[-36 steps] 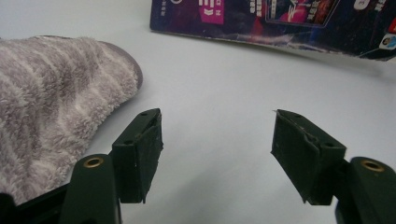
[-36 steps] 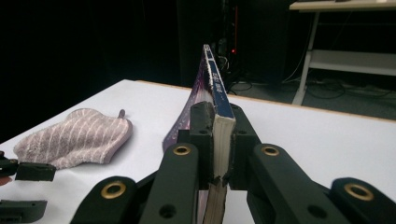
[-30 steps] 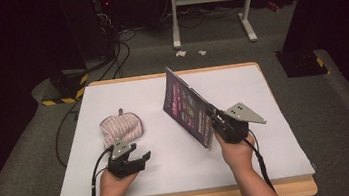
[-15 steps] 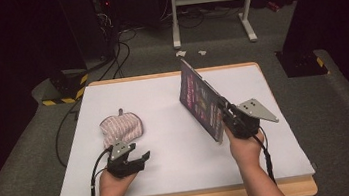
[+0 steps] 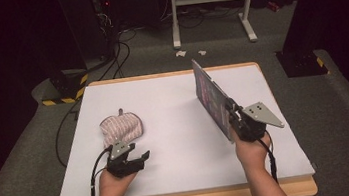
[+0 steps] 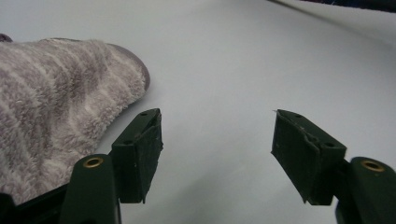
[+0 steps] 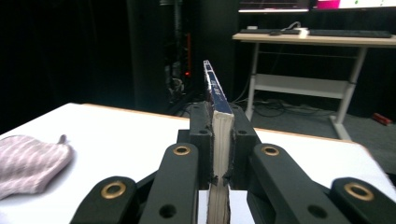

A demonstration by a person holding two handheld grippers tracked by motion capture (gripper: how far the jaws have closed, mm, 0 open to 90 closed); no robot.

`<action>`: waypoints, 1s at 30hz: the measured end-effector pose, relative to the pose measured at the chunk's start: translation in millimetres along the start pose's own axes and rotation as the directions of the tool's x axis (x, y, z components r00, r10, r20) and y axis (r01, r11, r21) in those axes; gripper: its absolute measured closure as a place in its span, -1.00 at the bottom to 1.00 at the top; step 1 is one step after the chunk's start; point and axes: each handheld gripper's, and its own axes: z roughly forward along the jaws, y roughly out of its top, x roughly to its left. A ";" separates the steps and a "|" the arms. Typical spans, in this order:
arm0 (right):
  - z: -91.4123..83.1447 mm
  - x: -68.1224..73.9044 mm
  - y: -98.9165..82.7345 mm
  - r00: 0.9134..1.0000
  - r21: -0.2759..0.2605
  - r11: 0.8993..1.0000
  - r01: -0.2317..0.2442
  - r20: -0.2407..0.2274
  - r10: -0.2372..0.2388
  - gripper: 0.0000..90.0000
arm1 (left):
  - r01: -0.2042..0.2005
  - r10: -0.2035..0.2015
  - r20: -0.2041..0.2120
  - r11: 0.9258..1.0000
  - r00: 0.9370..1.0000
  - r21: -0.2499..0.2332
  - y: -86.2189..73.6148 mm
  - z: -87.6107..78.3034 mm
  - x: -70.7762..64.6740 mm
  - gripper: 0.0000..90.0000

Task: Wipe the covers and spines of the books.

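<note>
Right gripper (image 7: 219,140) clamped on book (image 7: 218,119), both black jaws pressed flat against its sides. Book stands on edge, upright, page block facing camera, dark blue cover on top. Striped fluffy mitt (image 7: 29,163) lies on white table (image 7: 116,140), far left. Behind: desk (image 7: 317,39) with keyboard (image 7: 348,33), dark room.

The oven mitt (image 6: 56,107) is fluffy, striped cloth with a nubby pile. The book (image 7: 219,116) has a glossy printed cover and matt, rough-cut paper pages. The table (image 5: 178,143) has a smooth matt white top with a wooden edge. The left gripper (image 6: 217,154) has matt black plastic jaws with brass-coloured inserts.
</note>
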 end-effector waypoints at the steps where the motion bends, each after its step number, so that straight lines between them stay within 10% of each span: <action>1: 1.0 4.3 -1.0 1.000 0.002 1.000 0.004 -0.014 -0.004 0.87 | -0.001 0.001 0.000 1.000 1.000 0.001 -0.1 0.1 -0.1 -0.26; 30: 27.8 78.3 -33.8 0.977 0.100 0.994 0.050 -0.213 -0.028 0.87 | -0.013 0.013 0.000 1.000 1.000 0.020 -1.6 2.5 -1.0 -0.27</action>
